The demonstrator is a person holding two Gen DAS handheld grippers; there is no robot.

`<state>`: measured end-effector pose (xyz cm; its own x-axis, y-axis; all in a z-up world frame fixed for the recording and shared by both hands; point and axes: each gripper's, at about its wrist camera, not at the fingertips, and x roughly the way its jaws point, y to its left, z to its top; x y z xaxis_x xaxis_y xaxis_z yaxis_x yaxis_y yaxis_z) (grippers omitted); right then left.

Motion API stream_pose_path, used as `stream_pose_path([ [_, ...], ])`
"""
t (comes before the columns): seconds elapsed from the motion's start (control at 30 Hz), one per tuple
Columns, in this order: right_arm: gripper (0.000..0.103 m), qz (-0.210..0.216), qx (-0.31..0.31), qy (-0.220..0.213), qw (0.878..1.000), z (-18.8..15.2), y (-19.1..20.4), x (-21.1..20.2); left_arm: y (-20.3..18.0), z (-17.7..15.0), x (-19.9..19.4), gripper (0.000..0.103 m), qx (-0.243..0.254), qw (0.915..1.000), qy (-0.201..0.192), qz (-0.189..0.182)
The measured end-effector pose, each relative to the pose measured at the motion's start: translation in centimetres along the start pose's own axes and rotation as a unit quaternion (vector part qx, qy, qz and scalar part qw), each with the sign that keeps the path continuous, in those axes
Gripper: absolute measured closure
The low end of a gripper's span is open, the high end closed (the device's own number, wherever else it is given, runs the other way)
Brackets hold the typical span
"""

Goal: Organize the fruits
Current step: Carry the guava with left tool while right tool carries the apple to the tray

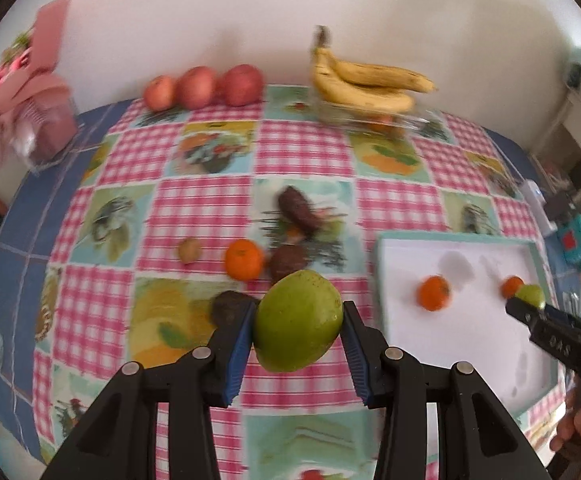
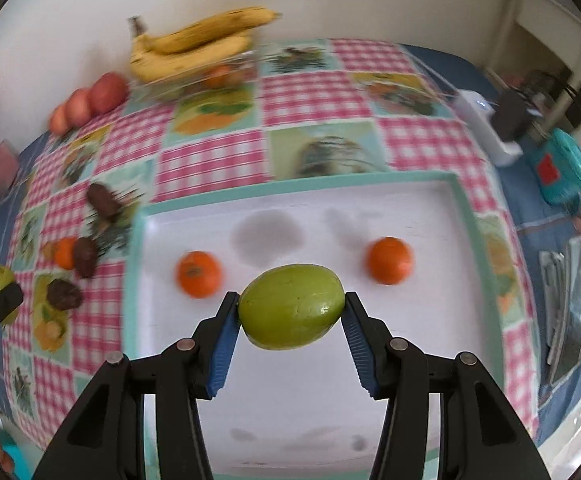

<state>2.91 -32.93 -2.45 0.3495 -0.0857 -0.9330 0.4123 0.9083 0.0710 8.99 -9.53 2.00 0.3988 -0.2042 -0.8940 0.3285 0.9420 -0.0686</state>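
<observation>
Counter (image 1: pixel 298 152): covered with a checked fruit-print cloth; loose fruit lies spread on its middle, so a low sweep of either arm could knock pieces rolling toward the edge.
Tray (image 2: pixel 464 208): white with a teal rim, on the counter's right side; it holds two oranges well apart, and its flat floor would likely let a round fruit roll if released from height.
Bananas (image 1: pixel 366 80): on a clear dish at the back by the wall, clear of both arms.
Red apples (image 1: pixel 202 88): three in a row at the back left, untouched.
Left green fruit (image 1: pixel 298 320): the larger one, clamped in the left gripper (image 1: pixel 298 344) above the cloth, left of the tray; it bulges well past the pads, so it could pivot or slip if swung fast.
Right green fruit (image 2: pixel 292 306): clamped end to end in the right gripper (image 2: pixel 290 316), held over the tray between the two oranges (image 2: pixel 199 274); a grip on the tapered ends could squirt it out.
Dark fruits (image 1: pixel 288 262): several lie near a loose orange (image 1: pixel 244 260) just beyond the left gripper; a descent here would bump them.
Left pose: angled down toward the counter's middle, fingers (image 1: pixel 238 352) pressed on the fruit's sides.
Right pose: tilted down over the tray's front half, fingers (image 2: pixel 222 344) closed on the fruit; both views blur.
</observation>
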Motion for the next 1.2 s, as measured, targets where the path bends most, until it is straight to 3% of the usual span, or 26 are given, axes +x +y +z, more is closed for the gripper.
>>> stream_pose_path([
  [0.3,0.050,-0.021,0.057,-0.017,0.998,0.2,-5.3,-1.2,-7.5,-0.7,0.8,0.058,0.079,0.9957,0.015,-0.046],
  [0.53,0.050,-0.022,0.065,-0.025,0.997,0.1,-6.3,-1.9,-11.6,-1.9,1.4,0.057,0.124,0.9901,0.025,-0.059],
  [0.8,0.050,-0.016,0.066,-0.013,0.998,0.1,-6.2,-1.0,-12.2,-2.3,2.8,0.057,0.124,0.9895,0.047,-0.058],
  [1.2,0.050,-0.013,0.064,0.043,0.997,-0.8,-6.0,2.9,-13.2,-3.2,6.6,0.057,0.128,0.9855,0.098,-0.052],
])
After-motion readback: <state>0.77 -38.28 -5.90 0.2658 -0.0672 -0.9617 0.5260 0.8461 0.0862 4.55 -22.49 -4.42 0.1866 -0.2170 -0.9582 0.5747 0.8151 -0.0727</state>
